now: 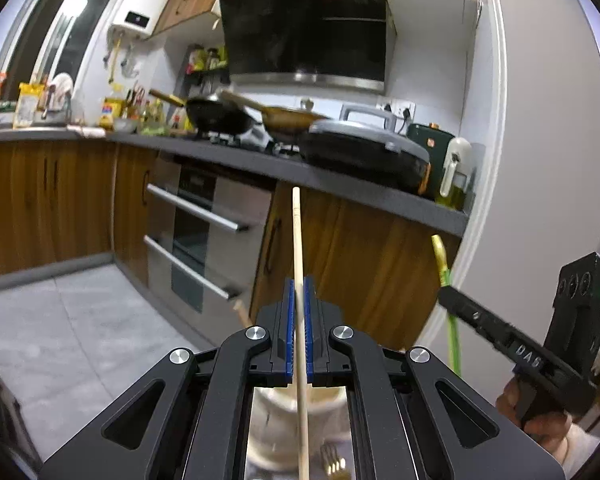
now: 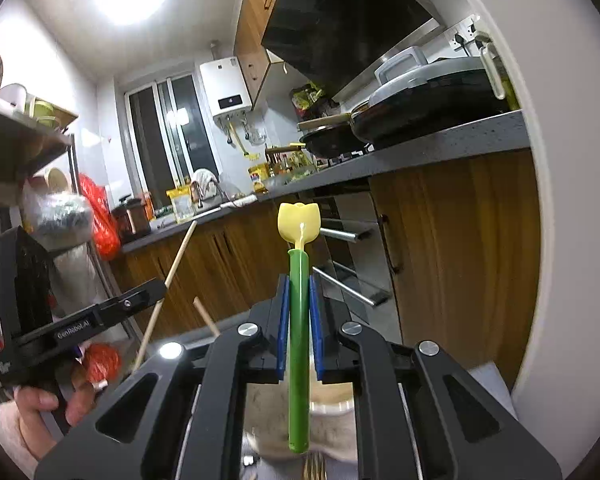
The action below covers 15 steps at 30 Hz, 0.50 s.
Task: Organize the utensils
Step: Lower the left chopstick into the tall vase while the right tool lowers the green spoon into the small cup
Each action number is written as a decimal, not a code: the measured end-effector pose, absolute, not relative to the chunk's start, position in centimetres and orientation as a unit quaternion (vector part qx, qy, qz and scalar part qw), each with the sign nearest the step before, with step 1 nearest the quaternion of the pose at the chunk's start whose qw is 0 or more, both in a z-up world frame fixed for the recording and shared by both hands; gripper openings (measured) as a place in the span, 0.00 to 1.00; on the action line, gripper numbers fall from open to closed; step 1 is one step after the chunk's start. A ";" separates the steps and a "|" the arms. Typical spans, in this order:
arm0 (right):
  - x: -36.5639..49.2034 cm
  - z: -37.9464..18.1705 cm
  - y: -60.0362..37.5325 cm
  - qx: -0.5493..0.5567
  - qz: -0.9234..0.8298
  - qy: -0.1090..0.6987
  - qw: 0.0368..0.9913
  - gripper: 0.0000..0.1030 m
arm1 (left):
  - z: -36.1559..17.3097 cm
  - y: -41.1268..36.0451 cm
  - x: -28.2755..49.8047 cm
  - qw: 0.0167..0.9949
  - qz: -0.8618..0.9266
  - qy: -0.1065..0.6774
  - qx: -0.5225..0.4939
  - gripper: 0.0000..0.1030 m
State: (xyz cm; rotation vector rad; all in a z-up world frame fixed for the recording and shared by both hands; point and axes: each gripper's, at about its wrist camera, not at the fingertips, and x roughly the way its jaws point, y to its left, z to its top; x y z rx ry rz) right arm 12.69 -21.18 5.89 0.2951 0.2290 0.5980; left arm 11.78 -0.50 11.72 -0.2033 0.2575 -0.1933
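My left gripper [image 1: 299,304] is shut on a pale wooden chopstick [image 1: 298,240] that stands upright between its blue pads, held in the air. My right gripper [image 2: 299,300] is shut on a green-handled utensil with a yellow tulip-shaped end [image 2: 299,222], also upright. Each gripper shows in the other's view: the right one with the green utensil [image 1: 454,320] at the right, the left one with the chopstick [image 2: 172,276] at the left. Below the left gripper sits a cream-coloured holder [image 1: 296,408], with a gold fork [image 1: 332,460] beside it. A second chopstick end [image 2: 204,314] pokes up.
A kitchen counter [image 1: 340,176] with pans, an electric griddle [image 1: 364,148] and an oil bottle runs ahead. Wooden cabinets and an oven [image 1: 204,232] stand below it. A metal shelf rack [image 2: 28,136] stands at the left in the right wrist view. Grey floor tiles lie at lower left.
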 end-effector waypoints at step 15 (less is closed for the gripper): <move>17.9 3.2 -17.6 0.123 0.268 0.137 0.946 0.10 | 11.2 -3.3 17.7 0.997 -0.008 0.065 -0.044 0.05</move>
